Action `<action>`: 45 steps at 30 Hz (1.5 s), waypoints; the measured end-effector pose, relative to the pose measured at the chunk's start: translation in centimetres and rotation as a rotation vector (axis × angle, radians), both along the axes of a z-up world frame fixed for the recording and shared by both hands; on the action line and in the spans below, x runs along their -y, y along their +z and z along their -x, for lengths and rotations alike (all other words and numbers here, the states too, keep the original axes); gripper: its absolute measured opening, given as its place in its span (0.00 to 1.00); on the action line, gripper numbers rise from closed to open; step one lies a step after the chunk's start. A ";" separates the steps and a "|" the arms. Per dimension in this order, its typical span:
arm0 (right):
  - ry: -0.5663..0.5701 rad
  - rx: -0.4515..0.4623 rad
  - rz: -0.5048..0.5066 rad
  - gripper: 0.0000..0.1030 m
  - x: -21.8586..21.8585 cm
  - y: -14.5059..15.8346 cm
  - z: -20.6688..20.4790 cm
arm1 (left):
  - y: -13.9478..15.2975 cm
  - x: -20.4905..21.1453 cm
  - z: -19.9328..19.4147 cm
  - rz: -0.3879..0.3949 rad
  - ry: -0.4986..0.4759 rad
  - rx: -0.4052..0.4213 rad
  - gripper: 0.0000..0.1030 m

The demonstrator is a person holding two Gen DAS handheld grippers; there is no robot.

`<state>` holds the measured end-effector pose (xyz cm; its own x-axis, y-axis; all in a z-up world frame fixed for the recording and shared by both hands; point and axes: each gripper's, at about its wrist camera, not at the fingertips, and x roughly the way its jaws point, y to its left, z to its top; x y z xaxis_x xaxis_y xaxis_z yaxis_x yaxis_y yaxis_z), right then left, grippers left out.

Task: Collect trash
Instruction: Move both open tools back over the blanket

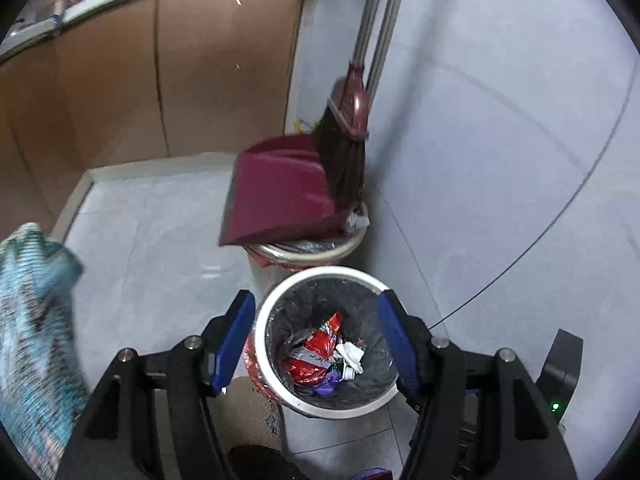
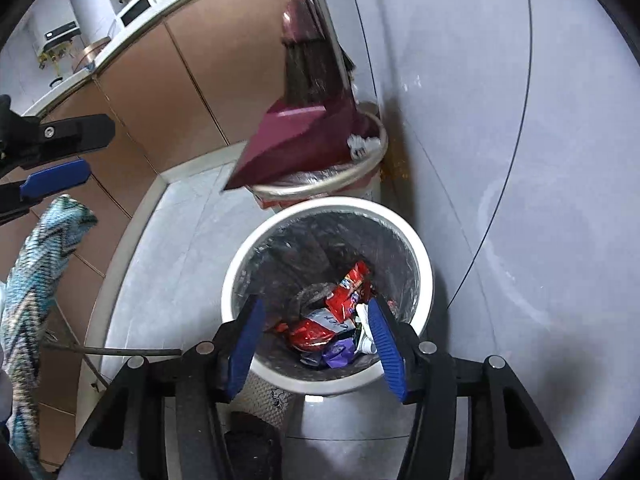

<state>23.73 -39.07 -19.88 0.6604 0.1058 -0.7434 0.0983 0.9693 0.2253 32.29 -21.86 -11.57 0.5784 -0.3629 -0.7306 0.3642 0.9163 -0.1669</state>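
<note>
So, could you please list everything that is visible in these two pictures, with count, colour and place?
round white bin with black liner: one, on the floor, below both grippers
crumpled trash wrappers: several, red, purple, white, inside the white bin
second bin with metal rim: one, behind the white bin, by the wall
maroon plastic dustpan: one, resting on the second bin
maroon broom: one, leaning on the wall, bristles at the dustpan
brown cabinets: along the left
blue patterned cloth: one, far left
left gripper: blue jaws open, empty
right gripper: blue jaws open, empty
</note>
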 end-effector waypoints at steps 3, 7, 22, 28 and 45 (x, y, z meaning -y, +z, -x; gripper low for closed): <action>0.011 0.053 0.018 0.55 -1.4 3.0 1.7 | 2.7 -2.0 3.1 0.001 0.033 0.070 0.60; 0.035 0.129 0.027 0.59 -3.7 7.4 4.9 | 5.3 -4.9 7.2 -0.009 0.071 0.145 0.60; 0.255 0.378 0.131 0.72 -15.0 18.8 15.3 | 11.5 -19.1 23.6 -0.075 0.295 0.354 0.70; 0.339 0.449 0.151 0.83 -19.0 21.1 18.2 | 12.6 -23.2 27.8 -0.094 0.400 0.400 0.70; 0.411 0.560 0.211 1.00 -23.2 23.2 24.2 | 14.1 -26.7 35.0 -0.127 0.522 0.490 0.70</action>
<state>-0.49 -15.85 3.31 0.8859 0.3188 -0.3370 -0.3585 0.9315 -0.0613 -2.69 4.81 2.51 0.9244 0.1205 -0.3618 -0.1205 0.9925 0.0228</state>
